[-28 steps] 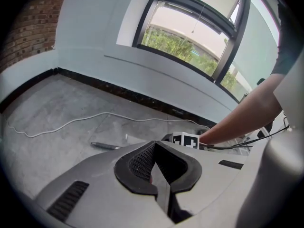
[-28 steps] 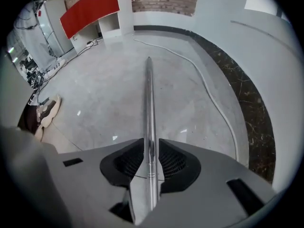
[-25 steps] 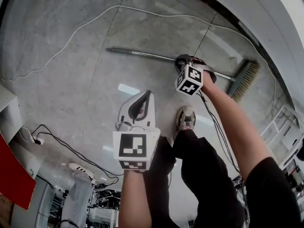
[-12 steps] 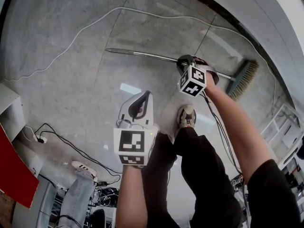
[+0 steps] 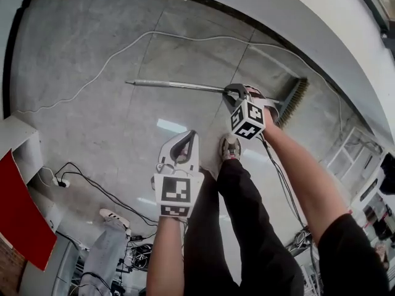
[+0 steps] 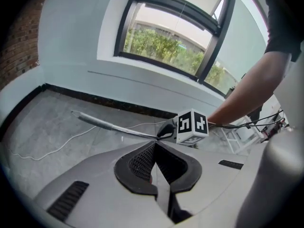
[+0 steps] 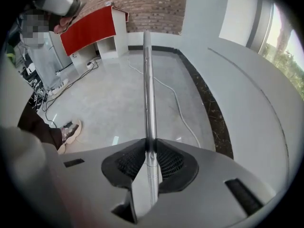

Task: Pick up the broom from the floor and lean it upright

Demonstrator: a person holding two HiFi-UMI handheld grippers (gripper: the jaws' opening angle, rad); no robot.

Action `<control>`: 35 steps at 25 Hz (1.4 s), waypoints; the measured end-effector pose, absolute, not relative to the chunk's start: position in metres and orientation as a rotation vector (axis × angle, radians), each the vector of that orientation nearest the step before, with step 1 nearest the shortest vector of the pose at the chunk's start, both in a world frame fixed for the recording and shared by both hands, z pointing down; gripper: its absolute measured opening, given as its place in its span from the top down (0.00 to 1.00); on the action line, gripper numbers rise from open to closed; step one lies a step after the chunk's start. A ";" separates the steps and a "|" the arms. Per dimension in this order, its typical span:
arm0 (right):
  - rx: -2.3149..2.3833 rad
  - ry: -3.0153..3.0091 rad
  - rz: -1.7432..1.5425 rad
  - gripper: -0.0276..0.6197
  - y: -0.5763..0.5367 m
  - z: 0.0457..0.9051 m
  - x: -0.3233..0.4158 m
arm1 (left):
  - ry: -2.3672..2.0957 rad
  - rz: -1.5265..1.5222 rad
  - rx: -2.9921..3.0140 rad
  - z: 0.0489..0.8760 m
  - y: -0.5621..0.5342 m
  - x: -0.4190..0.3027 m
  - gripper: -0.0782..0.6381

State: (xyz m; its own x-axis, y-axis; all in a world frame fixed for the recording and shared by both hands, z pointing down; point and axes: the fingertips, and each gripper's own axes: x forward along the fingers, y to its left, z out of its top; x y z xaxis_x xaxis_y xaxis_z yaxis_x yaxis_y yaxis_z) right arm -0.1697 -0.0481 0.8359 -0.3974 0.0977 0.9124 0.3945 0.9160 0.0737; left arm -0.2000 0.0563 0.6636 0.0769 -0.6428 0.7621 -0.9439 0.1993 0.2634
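Right claw (image 7: 150, 151): pale grey shell with black ribbed pads. Between the pads runs the silvery metal handle of the broom (image 7: 147, 80), whose bristles are straw-coloured. The claw's cube (image 5: 248, 118) is white with black square markings. Beyond the claw are a mottled grey floor (image 7: 104, 94), a white cable (image 7: 175, 96), a red panel (image 7: 90, 28) and a reddish-brown brick wall (image 7: 152, 1).

Lab-like workroom, bare concrete floor (image 5: 80, 122), trailing cables (image 5: 103, 193), brick wall (image 7: 159, 4)
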 end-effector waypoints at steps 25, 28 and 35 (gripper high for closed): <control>0.126 -2.240 -0.333 0.86 -0.068 0.690 -0.102 | -1.490 0.733 1.844 0.578 0.084 -0.131 0.89; 0.208 -2.273 -0.315 0.86 -0.076 0.673 -0.095 | -1.486 0.762 1.894 0.571 0.081 -0.127 0.89; 0.509 -2.361 -0.194 0.86 -0.097 0.638 -0.074 | -1.473 0.822 1.948 0.566 0.073 -0.127 0.89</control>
